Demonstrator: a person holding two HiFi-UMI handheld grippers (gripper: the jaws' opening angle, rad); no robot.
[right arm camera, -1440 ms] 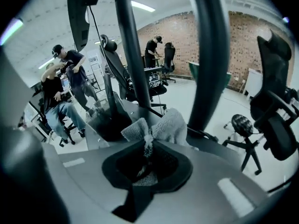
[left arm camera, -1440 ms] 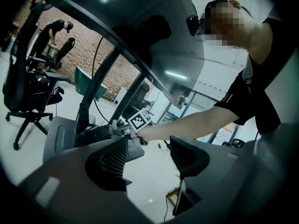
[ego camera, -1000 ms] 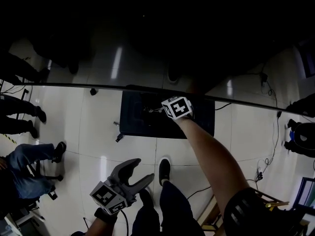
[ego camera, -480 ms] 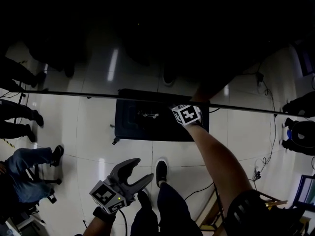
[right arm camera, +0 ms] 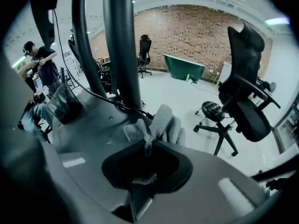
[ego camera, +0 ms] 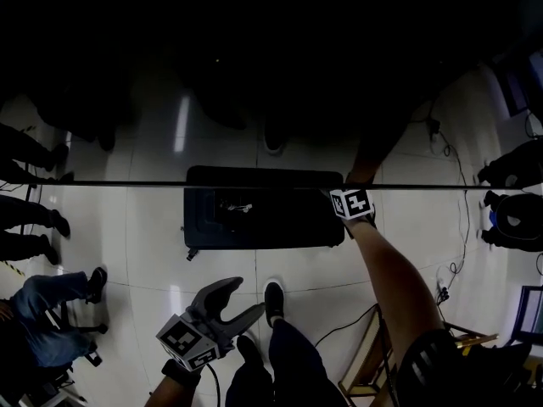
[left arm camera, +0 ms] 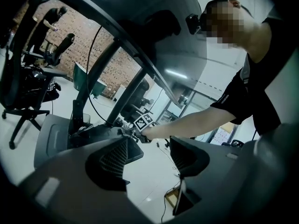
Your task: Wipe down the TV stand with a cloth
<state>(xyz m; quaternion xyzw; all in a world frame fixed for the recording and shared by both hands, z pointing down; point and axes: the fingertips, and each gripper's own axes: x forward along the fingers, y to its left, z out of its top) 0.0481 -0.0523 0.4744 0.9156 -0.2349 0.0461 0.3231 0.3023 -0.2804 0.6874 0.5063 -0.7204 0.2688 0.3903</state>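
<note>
On the glossy floor, the TV stand base carries the cloth at its right edge and a cable.

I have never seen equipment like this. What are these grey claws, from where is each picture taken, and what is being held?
There is no robot here: a person holds a two-jaw tool in each hand. The dark picture comes from a camera on the person's head, looking down. The other two come from cameras riding on each tool. The left tool is open and empty, held low beside the person's legs. The right tool is shut on a grey cloth, at the right end of the dark TV stand. A cable lies across the stand. The checkered cubes are parts of the tools.
</note>
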